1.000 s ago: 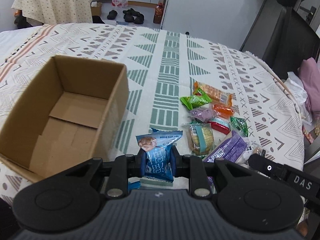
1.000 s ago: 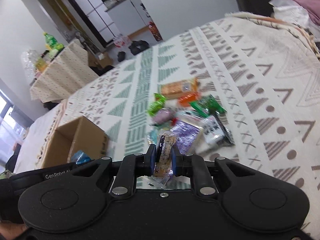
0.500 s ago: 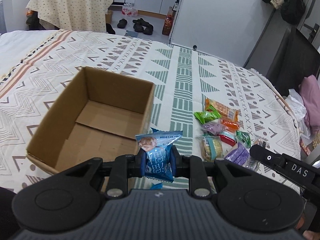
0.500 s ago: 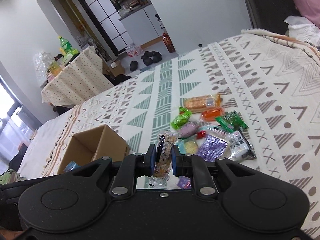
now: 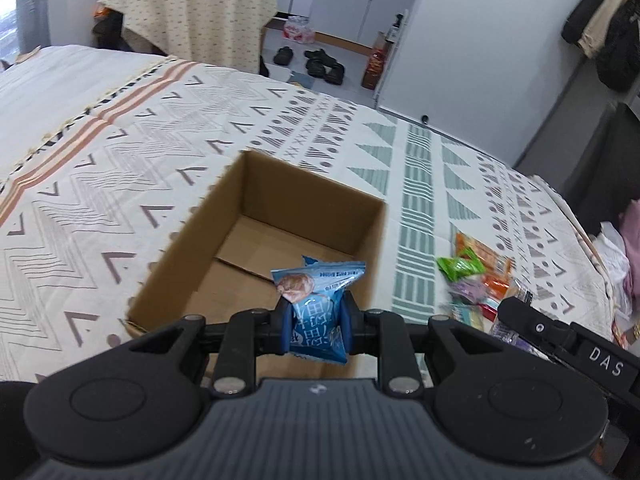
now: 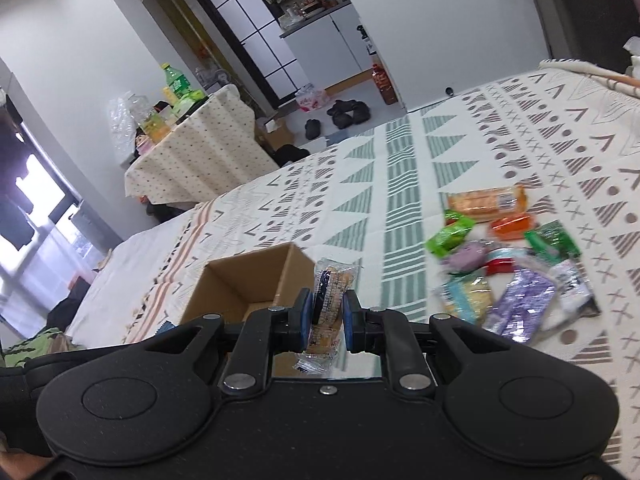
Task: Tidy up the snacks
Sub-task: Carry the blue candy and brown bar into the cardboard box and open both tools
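Gripping a blue snack packet (image 5: pixel 316 308) between closed jaws, the left gripper (image 5: pixel 316 326) hangs over the open cardboard box (image 5: pixel 192 256) on the patterned bed cover (image 5: pixel 120 168). The right gripper (image 6: pixel 325 322) pinches a clear-wrapped biscuit pack (image 6: pixel 330 296) near the box, the remaining snacks (image 6: pixel 508 256) lying loose to its right.

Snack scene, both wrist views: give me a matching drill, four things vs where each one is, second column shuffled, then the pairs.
Things
1. blue packet
2. biscuit packet
3. cardboard box
4. green packet

Places
A. lying in the snack pile on the cloth
B. clamped in the left gripper
C. open, standing on the patterned cloth
D. clamped in the right gripper

Pairs: 1-B, 2-D, 3-C, 4-A
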`<state>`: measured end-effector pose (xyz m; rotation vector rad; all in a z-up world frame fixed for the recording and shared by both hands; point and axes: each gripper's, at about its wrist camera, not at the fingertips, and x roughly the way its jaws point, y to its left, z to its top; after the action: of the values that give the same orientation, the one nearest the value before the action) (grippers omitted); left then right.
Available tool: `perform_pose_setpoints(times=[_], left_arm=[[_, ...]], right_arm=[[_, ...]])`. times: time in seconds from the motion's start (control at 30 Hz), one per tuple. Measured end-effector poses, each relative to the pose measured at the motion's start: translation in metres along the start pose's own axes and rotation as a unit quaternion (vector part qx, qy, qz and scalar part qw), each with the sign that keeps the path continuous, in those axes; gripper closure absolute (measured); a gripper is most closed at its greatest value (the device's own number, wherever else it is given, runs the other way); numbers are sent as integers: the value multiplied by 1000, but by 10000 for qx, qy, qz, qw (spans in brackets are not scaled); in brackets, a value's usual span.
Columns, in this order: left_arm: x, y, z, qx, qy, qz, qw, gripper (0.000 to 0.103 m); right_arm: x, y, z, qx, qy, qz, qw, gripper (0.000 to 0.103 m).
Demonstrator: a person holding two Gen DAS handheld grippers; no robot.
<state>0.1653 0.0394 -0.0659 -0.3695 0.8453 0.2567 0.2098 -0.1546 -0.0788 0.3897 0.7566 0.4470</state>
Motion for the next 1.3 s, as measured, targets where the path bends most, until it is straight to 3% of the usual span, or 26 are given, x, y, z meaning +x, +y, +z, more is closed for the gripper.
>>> perform_pose_setpoints(times=[0.47,0.7,0.83,0.9,0.97,1.13,1.3], left_arm=[[26,49,16,-413,240,165,9987,80],[29,63,22,-543,321,78,9980,70],[26,69,24,-593,336,120,9976,62],[24,70,23,-597,324,130,9976,56],[21,70,22,-585,312,154,9977,51],[13,65,20,-514,383,258,9976,32],[-3,52,18,-362,272,409,9981,17]], right_arm=[[36,45,-9,-209,344,392,9984,87],[51,62,-18,-319,619,515,9962,85],[53,66,-20,-327,678,543,9957,79],[49,68,-19,-385,634,555,9957,63],[44,69,-19,-409,572,558,9960,54],[30,65,-18,-326,542,513,9967,47],[9,55,-16,-346,434,393,9977,33]])
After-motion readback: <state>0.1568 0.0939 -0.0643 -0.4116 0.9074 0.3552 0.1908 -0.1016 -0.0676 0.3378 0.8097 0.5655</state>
